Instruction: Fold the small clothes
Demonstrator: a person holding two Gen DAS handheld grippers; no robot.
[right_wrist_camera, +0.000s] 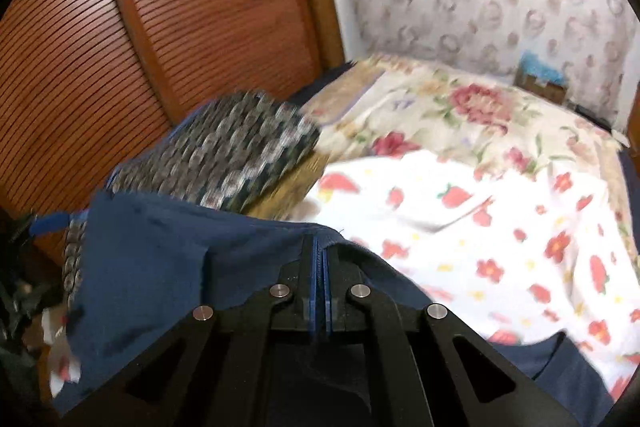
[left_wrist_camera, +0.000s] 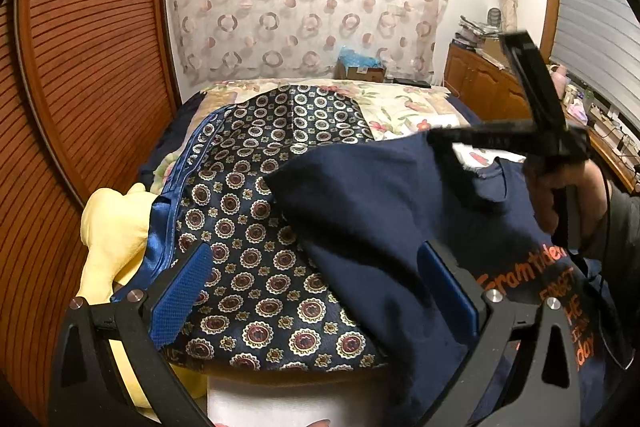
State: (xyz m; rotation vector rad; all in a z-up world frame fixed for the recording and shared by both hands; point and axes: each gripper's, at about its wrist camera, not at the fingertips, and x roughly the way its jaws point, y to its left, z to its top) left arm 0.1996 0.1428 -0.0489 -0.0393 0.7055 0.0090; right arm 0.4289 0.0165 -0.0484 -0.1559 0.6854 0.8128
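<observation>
Left of the left gripper [left_wrist_camera: 316, 291], a crumpled yellow cloth [left_wrist_camera: 110, 227]. Between its wide-apart blue pads, a navy silk cloth with round medallions [left_wrist_camera: 256, 211], a navy cotton T-shirt with orange lettering [left_wrist_camera: 380, 227] overlapping it from the right. Farther right, the right gripper [right_wrist_camera: 320, 259], clamped on the T-shirt's edge. Beyond, a brown cardboard box [left_wrist_camera: 360, 69], apparently holding something blue and crinkled.

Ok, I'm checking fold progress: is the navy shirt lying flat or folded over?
Partly folded over. The right gripper is shut on the navy shirt, holding an edge lifted, and one flap is doubled across. The left gripper is open.
</observation>
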